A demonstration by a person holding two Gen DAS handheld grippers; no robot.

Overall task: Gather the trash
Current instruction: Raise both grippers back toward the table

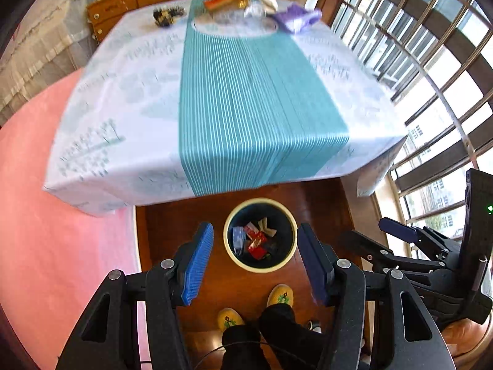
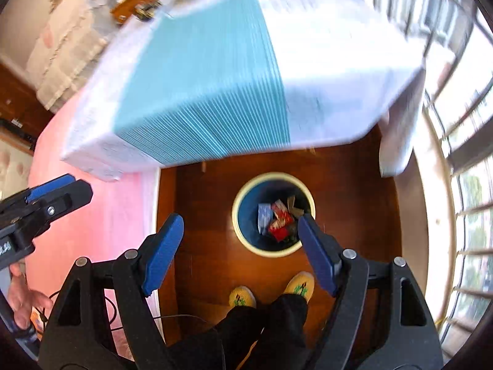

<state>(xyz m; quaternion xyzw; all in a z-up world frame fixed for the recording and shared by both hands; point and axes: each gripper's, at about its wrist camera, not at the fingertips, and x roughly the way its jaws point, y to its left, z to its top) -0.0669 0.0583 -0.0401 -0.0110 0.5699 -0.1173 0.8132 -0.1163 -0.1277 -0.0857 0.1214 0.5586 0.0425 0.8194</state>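
Observation:
A round bin with a cream rim (image 1: 229,248) (image 2: 238,229) stands on the wooden floor in front of the table. It holds several wrappers (image 1: 255,240) (image 2: 279,220), red, blue and tan. My left gripper (image 1: 255,240) is open and empty, held above the bin. My right gripper (image 2: 240,222) is open and empty, above the bin's left side. The right gripper also shows at the right edge of the left wrist view (image 1: 397,231). The left gripper shows at the left edge of the right wrist view (image 2: 52,194).
A table with a white cloth (image 1: 123,92) and a teal striped runner (image 1: 240,98) fills the upper view. At its far end lie a purple cloth (image 1: 295,17), a clear bottle (image 1: 255,7) and an orange box (image 1: 218,1). Yellow slippers (image 1: 280,296) stand below the bin. Barred windows (image 1: 431,77) are at right.

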